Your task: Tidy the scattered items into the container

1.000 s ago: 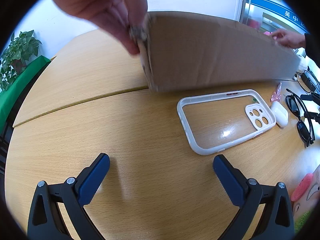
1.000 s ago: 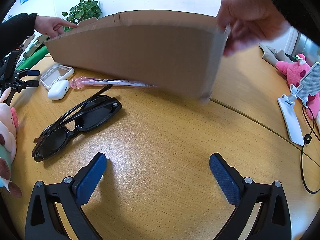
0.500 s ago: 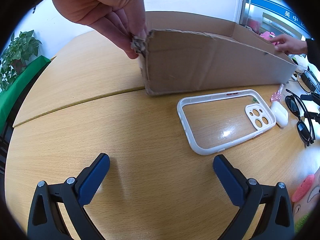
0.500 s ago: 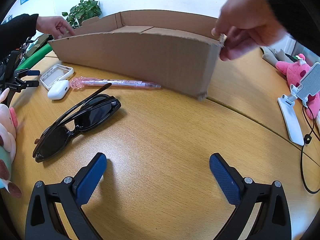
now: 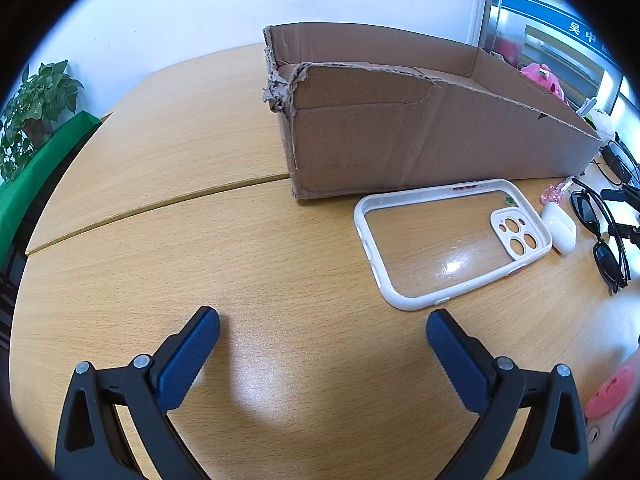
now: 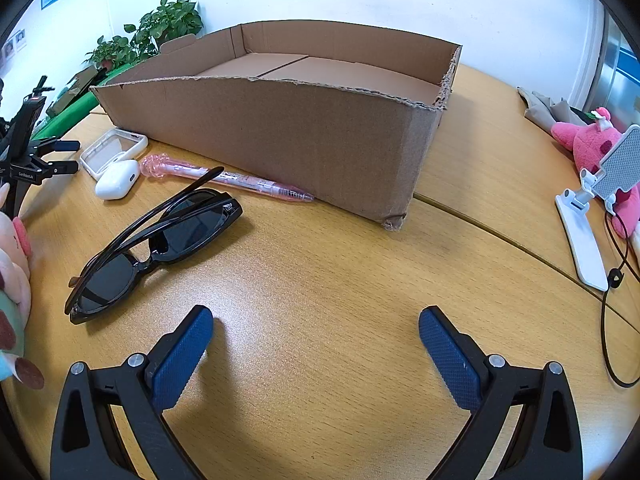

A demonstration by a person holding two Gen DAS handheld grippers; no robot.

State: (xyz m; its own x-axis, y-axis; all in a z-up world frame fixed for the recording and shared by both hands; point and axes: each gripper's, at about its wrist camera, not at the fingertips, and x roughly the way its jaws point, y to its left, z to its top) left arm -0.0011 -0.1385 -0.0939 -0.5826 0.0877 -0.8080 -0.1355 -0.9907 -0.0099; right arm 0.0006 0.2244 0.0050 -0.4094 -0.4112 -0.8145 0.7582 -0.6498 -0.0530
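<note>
A shallow cardboard box (image 5: 420,144) (image 6: 280,136) rests flat on the wooden table, open side up, nothing visible inside. In front of it lie a clear phone case with a white rim (image 5: 448,240) (image 6: 114,150), a white earbud case (image 5: 560,230) (image 6: 118,184), a pink pen (image 6: 224,178) (image 5: 554,194) and black sunglasses (image 6: 156,240) (image 5: 604,236). My left gripper (image 5: 322,338) hovers open over bare table, near the phone case. My right gripper (image 6: 316,334) is open too, just right of the sunglasses. Neither holds anything.
A white phone stand (image 6: 588,216) with a black cable (image 6: 616,280) and a pink plush toy (image 6: 588,140) sit at the right. Another plush (image 6: 12,280) is at the left edge. A potted plant (image 5: 32,108) stands beyond the table. A seam (image 5: 160,208) crosses the tabletop.
Two hands have lowered the tilted box flat onto the table and pulled away out of view. Both grippers stayed still.
</note>
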